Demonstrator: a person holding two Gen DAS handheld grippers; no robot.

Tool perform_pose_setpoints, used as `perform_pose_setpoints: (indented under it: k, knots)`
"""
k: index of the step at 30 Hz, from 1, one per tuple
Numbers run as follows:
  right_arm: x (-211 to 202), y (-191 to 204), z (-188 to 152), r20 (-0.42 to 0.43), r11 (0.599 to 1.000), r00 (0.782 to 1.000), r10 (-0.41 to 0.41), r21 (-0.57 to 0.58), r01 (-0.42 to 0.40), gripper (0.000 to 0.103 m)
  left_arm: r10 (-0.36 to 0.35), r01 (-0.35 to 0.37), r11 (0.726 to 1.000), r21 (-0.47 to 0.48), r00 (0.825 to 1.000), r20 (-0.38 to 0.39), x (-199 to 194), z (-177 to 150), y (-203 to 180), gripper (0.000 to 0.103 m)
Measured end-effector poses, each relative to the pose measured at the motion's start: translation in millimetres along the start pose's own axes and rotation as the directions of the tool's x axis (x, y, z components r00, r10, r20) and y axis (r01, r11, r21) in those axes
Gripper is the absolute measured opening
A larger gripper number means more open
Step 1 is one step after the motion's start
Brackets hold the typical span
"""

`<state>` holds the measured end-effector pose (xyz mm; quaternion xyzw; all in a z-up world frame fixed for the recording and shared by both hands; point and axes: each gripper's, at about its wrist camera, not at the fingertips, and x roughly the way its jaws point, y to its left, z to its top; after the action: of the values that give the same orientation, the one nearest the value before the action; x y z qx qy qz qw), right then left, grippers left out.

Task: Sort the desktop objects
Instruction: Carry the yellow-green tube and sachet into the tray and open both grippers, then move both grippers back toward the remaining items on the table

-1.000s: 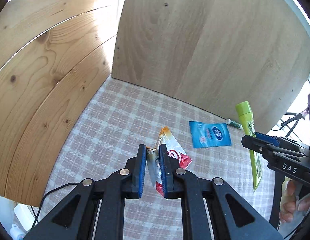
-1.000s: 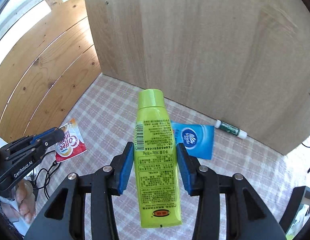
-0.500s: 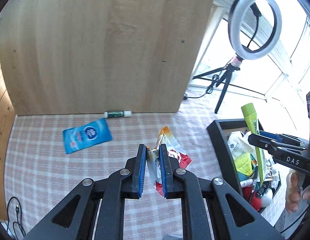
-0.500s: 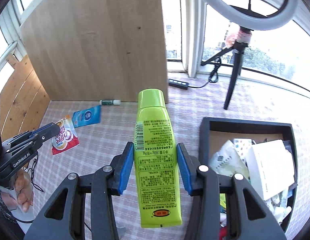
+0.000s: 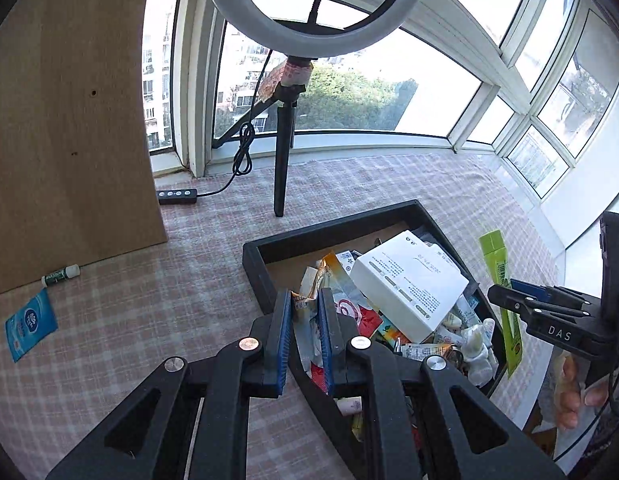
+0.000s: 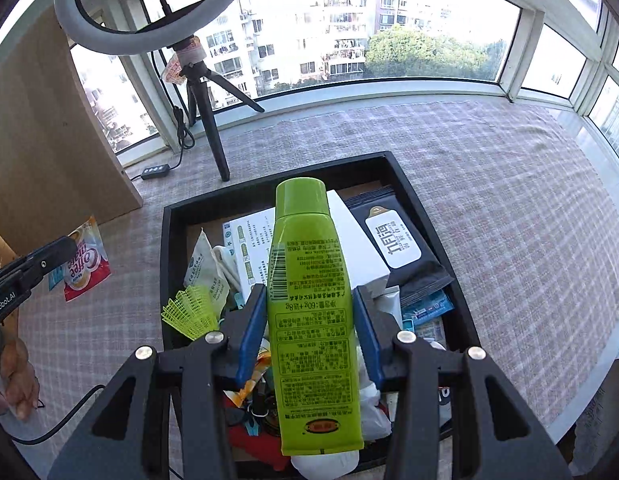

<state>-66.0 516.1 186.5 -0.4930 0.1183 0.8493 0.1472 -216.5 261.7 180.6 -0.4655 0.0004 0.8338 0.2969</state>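
Observation:
My left gripper (image 5: 305, 300) is shut on a red and white coffee creamer sachet (image 5: 309, 312) and holds it over the left edge of the black tray (image 5: 256, 276). The sachet also shows in the right wrist view (image 6: 85, 264). My right gripper (image 6: 309, 296) is shut on a lime green tube (image 6: 309, 292) and holds it above the same tray (image 6: 169, 240). The tube also shows in the left wrist view (image 5: 503, 280), at the tray's right side. The tray is full of mixed packets and boxes.
A ring light on a tripod (image 5: 283, 152) stands behind the tray, with a cable and remote (image 5: 177, 196). A wooden board (image 5: 65, 140) stands at left. A blue wipes packet (image 5: 31, 324) and a small green stick (image 5: 61, 274) lie on the checked cloth.
Both grippers have swung right, from the wooden corner to over the black tray, each still holding its item. The blue packet and green stick have slid to the far left of the left view.

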Motion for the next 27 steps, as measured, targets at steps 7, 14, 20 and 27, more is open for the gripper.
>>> perform_pose_setpoints:
  k: [7,14,20,27]
  knots:
    - [-5.8,-41.1,-4.0,0.001,0.998,0.999,-0.048,0.049,0.048,0.041,-0.036,0.037,0.998,0.044,0.999,-0.027,21.7,3.0,-38.1,0.012]
    - [3.4,-51.3,0.5,-0.009,0.994,0.994,-0.105,0.037,0.105,0.051,-0.083,0.087,0.994,0.067,0.995,-0.059,40.0,4.8,-62.7,0.058]
    - [0.9,-53.7,3.4,0.005,0.995,0.997,-0.079,0.057,0.078,0.055,-0.027,0.032,0.992,0.123,0.999,-0.036,29.9,2.9,-65.7,0.058]
    - [-0.6,-43.4,0.9,0.004,0.997,0.999,-0.041,0.062,0.041,0.055,-0.010,0.013,0.996,0.083,0.999,-0.032,14.1,-1.6,-41.4,0.058]
